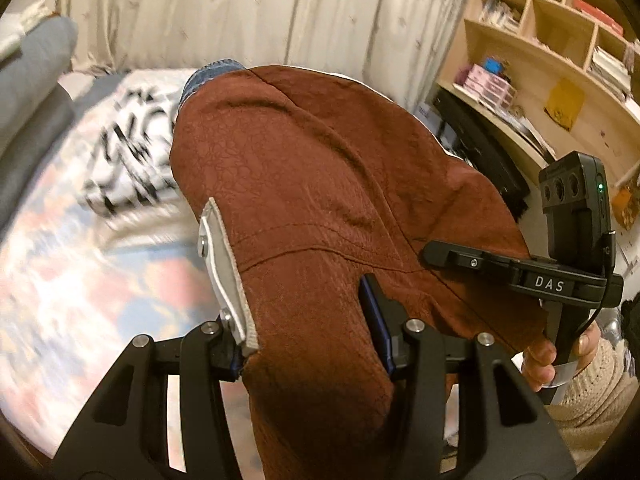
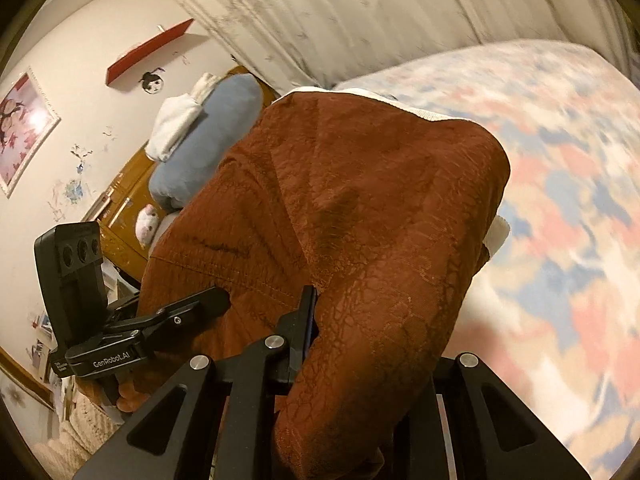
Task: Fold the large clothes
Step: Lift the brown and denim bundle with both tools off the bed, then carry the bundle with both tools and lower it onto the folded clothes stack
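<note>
Between the fingers of the left gripper (image 1: pixel 308 292) sits a thick bunch of the rust-brown garment (image 1: pixel 320 184), the pale pad on one side and the dark finger on the other pressed into the cloth, so it is pinching the fabric rather than standing spread. The right gripper (image 2: pixel 372 340) does the same close alongside: one dark finger bites into the cloth near a stitched seam, the other finger is hidden under the drape, but the fabric runs straight through the jaws and hangs off them. The two grips sit near each other on one edge, and the person's bare hand (image 1: pixel 560 360) shows under the right tool.

From there the garment is lifted clear and hangs over the bed (image 2: pixel 560 200) with its pink-and-blue flowered cover. A pale lining (image 2: pixel 496 236) peeps out at its edge. Beyond it lie a black-and-white patterned cloth (image 1: pixel 132 148) and a bit of blue denim (image 1: pixel 212 76), neither in a tidy stack as far as I can tell; much of the bed is blurred. A grey-blue pillow (image 2: pixel 208 144), the curtain (image 1: pixel 260 12) and a wooden bookshelf (image 1: pixel 552 60) ring the scene.

My judgement: this piece is only picked up and held out, with no crease yet visible. Laying it flat, folding it over and setting it down all seem left, and the other clothes look to be waiting
</note>
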`<move>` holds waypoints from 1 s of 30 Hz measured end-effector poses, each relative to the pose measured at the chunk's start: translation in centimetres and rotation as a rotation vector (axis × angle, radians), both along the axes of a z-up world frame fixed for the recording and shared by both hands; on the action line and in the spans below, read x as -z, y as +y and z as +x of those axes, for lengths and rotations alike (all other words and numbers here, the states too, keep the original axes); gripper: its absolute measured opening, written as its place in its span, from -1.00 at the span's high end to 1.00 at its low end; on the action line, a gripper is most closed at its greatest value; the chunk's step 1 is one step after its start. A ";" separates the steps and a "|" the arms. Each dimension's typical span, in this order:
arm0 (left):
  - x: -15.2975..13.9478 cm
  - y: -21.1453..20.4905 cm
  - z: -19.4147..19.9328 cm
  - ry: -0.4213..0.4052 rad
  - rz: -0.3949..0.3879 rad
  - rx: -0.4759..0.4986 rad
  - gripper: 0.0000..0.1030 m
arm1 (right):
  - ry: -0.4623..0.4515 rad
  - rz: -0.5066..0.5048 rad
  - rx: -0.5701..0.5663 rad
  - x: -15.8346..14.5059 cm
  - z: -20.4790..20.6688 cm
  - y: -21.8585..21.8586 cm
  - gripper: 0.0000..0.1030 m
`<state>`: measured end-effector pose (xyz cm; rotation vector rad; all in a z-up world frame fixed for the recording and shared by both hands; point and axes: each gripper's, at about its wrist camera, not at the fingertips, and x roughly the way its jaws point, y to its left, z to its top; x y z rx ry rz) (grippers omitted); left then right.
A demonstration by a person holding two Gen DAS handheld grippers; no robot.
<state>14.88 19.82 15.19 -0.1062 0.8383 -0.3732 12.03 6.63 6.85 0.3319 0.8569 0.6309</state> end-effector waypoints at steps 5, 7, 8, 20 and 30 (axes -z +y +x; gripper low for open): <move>-4.2 5.5 6.3 -0.069 0.029 -0.033 0.11 | -0.051 0.029 -0.003 -4.7 5.6 6.0 0.69; -5.7 7.9 9.9 -0.087 0.046 -0.046 0.11 | -0.073 0.036 -0.001 -6.2 8.6 8.7 0.69; -6.0 9.0 11.4 -0.089 0.047 -0.049 0.11 | -0.085 0.033 0.002 -6.7 9.8 9.6 0.69; -0.2 19.0 33.7 -0.030 0.062 -0.038 0.10 | -0.044 0.078 0.066 -1.1 26.0 20.6 0.69; 10.8 24.1 40.5 0.062 0.000 -0.061 -0.35 | 0.073 0.035 0.100 10.6 31.7 22.1 0.37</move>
